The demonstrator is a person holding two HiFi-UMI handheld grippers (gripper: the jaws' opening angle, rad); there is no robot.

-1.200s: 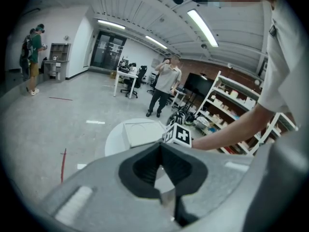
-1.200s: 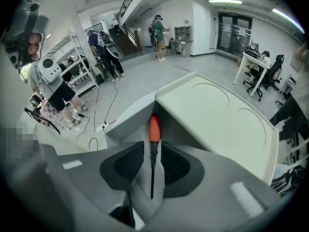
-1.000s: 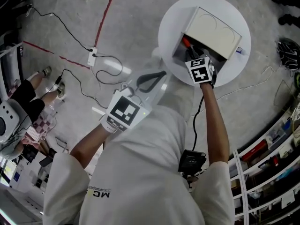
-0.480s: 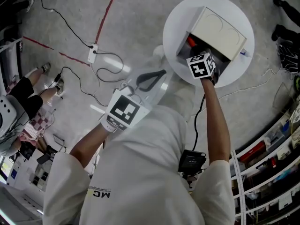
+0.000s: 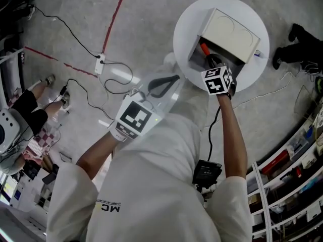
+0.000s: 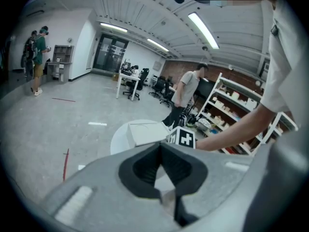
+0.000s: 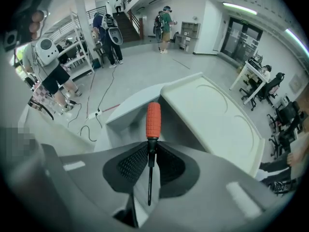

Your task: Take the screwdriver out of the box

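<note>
An open white box (image 5: 229, 32) stands on a round white table (image 5: 187, 19). My right gripper (image 5: 212, 62) hangs over the box's open side, pointing steeply down, and is shut on the screwdriver (image 5: 204, 49). In the right gripper view the black shaft is pinched between the pads (image 7: 133, 163), and the orange handle (image 7: 153, 121) sticks out past the gripper (image 7: 150, 151) over the box's inside (image 7: 130, 122). My left gripper (image 5: 164, 84) is held away from the table over the floor, shut and holding nothing (image 6: 160, 146).
Cables and a power strip (image 5: 101, 60) lie on the floor left of the table. A person's shoes (image 5: 292, 34) are at the table's right. Shelves (image 5: 298, 170) line the lower right. People stand at the far left (image 5: 25, 110).
The right gripper's jaws have closed on the screwdriver and lifted it slightly, so more of the orange handle shows above the box. The left gripper has stayed where it was.
</note>
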